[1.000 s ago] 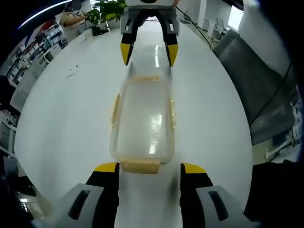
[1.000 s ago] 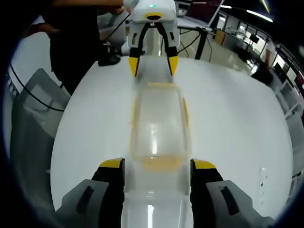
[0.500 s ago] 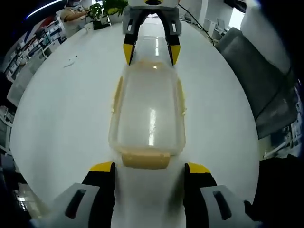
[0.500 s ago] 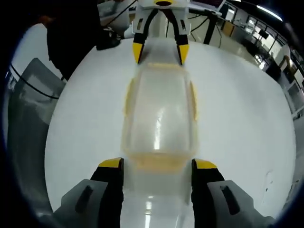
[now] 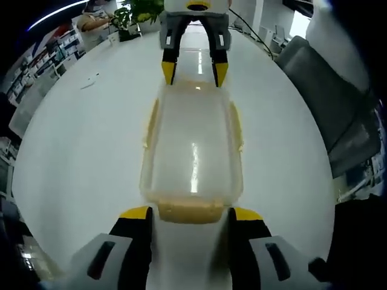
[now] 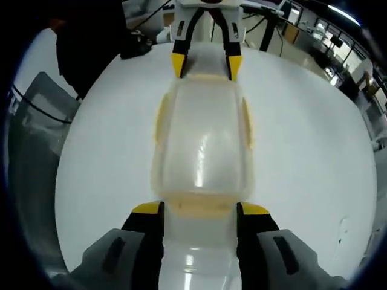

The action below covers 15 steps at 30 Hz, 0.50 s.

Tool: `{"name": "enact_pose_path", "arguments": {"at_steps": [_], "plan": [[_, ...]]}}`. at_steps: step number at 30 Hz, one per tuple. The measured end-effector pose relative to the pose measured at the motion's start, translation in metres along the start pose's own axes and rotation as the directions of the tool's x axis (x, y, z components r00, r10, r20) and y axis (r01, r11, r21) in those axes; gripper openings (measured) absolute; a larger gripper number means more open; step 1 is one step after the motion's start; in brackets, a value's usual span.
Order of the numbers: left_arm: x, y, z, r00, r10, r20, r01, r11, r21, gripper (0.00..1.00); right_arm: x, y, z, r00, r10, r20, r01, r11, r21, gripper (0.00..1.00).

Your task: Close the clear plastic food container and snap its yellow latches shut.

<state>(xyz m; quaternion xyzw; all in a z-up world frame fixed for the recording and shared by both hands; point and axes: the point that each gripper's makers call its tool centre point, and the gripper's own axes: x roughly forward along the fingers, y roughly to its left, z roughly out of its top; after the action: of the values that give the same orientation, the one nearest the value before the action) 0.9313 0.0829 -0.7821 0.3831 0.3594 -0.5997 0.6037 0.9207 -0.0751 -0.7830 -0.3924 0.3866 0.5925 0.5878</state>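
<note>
Straddling the clear plastic food container (image 5: 192,154) with open, empty left gripper (image 5: 188,212) at 6 o'clock and right gripper (image 6: 198,208) likewise, I must next press its yellow end latches (image 5: 190,211) down.

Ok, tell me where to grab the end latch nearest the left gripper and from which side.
Take the yellow end latch by its free lower edge, coming in from the container's short end, where the left gripper already straddles it with open jaws. The flap looks splayed outward from the lid, so its edge is exposed there; the long-side latches lie off that line.
</note>
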Motion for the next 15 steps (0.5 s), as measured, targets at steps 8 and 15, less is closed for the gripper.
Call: {"name": "enact_pose_path", "arguments": {"at_steps": [8, 15], "plan": [[-0.0011, -0.0011, 0.0005, 1.0, -0.005, -0.006, 0.005, 1.0, 0.007, 0.35, -0.0016, 0.0008, 0.0005, 1.0, 0.004, 0.005, -0.004, 1.0, 0.01, 0.38], [-0.0008, 0.0023, 0.0019, 1.0, -0.003, -0.005, 0.003, 1.0, 0.009, 0.34, -0.0017, 0.001, -0.0008, 1.0, 0.002, 0.004, -0.002, 1.0, 0.009, 0.37]]}}
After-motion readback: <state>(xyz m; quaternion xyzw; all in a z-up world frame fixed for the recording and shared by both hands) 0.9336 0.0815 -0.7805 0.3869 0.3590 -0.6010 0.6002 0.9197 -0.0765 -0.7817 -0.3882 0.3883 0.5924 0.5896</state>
